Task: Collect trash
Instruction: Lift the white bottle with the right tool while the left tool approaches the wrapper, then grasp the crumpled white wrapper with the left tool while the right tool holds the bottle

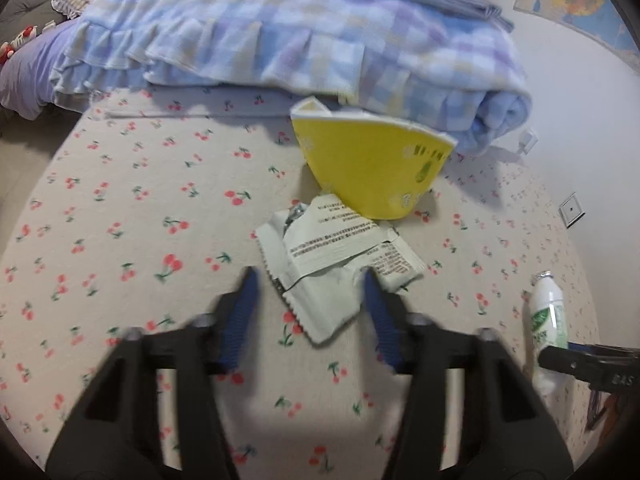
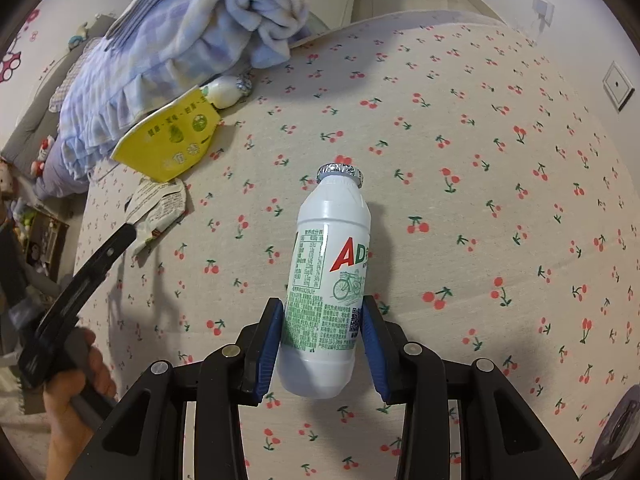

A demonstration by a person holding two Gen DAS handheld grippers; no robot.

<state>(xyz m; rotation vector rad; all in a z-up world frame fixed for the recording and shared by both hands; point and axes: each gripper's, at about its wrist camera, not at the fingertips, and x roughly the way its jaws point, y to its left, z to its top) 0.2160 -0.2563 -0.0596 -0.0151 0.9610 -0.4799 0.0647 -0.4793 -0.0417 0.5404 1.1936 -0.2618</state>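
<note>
Your right gripper points steeply down at the bed, and its blue fingers pinch the lower body of a white drink bottle. The bottle's foil cap points toward twelve o'clock in the right wrist view, and its base sits between the pads.

Your left gripper hangs over a torn white wrapper on the cherry-print sheet. Its fingers are spread, one on each side of the wrapper's near corner; the view is blurred, and neither pad is seen pressing on it. Just beyond the wrapper, at about one o'clock from it in the left wrist view, a flattened yellow paper cup leans against a folded blue checked blanket.

In the right wrist view the same cup lies at ten o'clock from the bottle, with a second small white bottle just behind it against the blanket. Your hand grips the left tool's handle at eight o'clock.
</note>
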